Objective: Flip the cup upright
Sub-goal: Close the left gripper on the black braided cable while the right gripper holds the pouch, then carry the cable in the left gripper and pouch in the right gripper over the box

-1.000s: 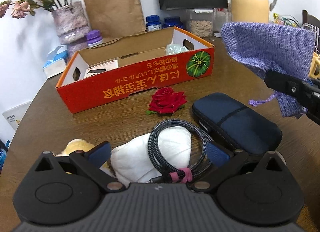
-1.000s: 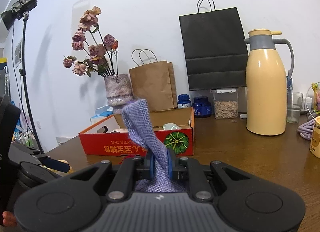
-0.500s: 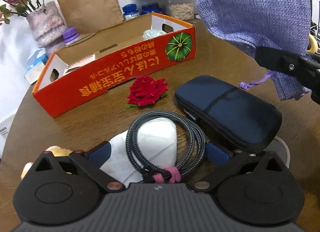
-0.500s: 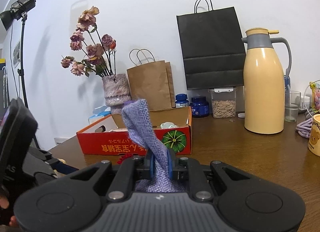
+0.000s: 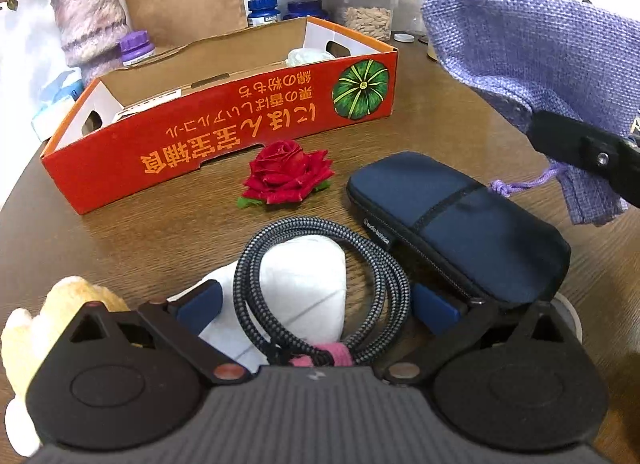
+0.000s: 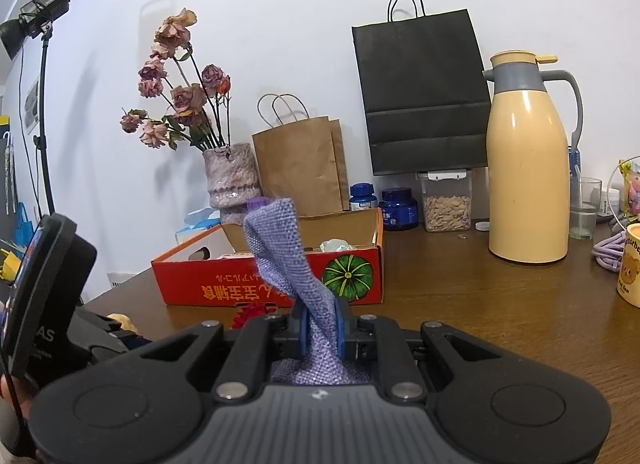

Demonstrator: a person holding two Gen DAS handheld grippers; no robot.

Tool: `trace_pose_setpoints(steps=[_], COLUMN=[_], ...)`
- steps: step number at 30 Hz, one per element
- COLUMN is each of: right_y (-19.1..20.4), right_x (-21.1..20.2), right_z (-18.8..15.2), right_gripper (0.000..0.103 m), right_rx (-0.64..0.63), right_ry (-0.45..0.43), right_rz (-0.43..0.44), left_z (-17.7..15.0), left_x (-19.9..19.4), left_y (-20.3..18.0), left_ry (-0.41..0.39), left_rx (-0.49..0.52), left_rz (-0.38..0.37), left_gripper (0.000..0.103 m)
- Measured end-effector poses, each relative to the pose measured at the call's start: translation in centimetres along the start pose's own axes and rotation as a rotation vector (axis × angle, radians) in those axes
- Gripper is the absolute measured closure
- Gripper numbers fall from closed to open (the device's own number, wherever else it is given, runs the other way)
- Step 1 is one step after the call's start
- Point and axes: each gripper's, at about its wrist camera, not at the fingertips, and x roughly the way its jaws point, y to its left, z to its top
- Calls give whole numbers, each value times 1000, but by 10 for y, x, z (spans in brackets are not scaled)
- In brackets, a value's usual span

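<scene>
A yellow bear mug (image 6: 630, 264) stands mouth up at the far right edge of the right wrist view. My right gripper (image 6: 320, 328) is shut on a purple woven drawstring pouch (image 6: 280, 252), held above the table. That pouch (image 5: 536, 52) hangs at the upper right of the left wrist view, pinched by a black finger (image 5: 580, 148). My left gripper (image 5: 316, 304) is open low over the table. A coiled braided cable (image 5: 320, 276) lying on a white folded object (image 5: 304, 280) sits between its blue pads.
A dark blue zip case (image 5: 452, 224) lies right of the cable and a red fabric rose (image 5: 286, 174) beyond it. An orange cardboard tray (image 5: 224, 136) crosses the middle. Along the wall stand a thermos (image 6: 528, 168), a glass (image 6: 585, 208), jars, paper bags and a vase (image 6: 232, 180).
The left gripper has drifted forward and right, nearer the blue case and pouch. The right gripper still pinches the pouch and has barely moved.
</scene>
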Motion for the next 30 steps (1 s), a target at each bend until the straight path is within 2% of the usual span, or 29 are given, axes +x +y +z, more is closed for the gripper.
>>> trace_pose_setpoints(steps=[2, 3, 13, 30], right_y=[1, 1, 2, 13], right_x=[0, 1, 0, -9], right_z=[-1, -1, -3, 5], right_gripper=[90, 90, 90, 90], right_rx=[-2, -5, -12, -26], right_ry=[1, 0, -11, -47], right_rz=[2, 3, 9, -15], left_z=[-1, -2, -5, 4], left_x=[-2, -3, -16, -72], left_y=[-1, -2, 2, 28], left_ry=[-11, -18, -61, -172], left_rx=[-4, 1, -26, -117], left_rz=[0, 1, 21, 25], left_gripper=[7, 16, 17, 18])
